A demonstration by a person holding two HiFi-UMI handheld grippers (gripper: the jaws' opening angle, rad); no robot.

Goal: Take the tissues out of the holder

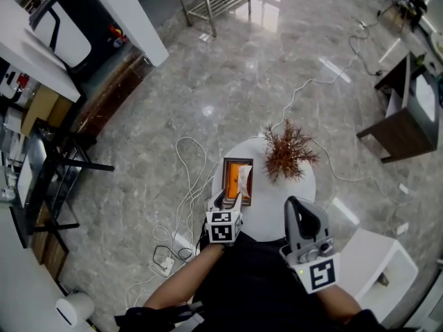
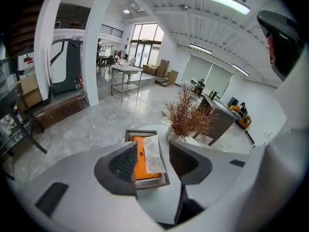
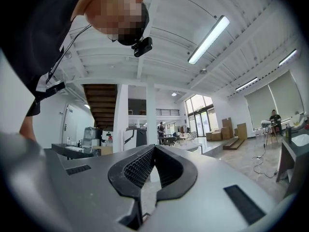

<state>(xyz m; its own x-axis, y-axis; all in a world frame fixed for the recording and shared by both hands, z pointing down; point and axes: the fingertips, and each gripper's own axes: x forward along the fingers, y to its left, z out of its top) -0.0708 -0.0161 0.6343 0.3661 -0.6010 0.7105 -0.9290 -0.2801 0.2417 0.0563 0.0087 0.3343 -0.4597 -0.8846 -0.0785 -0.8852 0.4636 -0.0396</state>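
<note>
Approach: my left gripper (image 2: 152, 161), jaws apart, aims at the tissue (image 2: 153, 153) in the holder (image 2: 130, 133) at twelve o'clock; next I descend and pinch; right gripper (image 3: 153, 151) closed, empty.

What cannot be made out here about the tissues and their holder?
- Number of tissues left in the holder: only one tissue sticks out. In the left gripper view, one of the left gripper's fingers covers the holder's left side. Head view: too small.
- Right gripper view: aimed at the room; the table is outside it.
</note>
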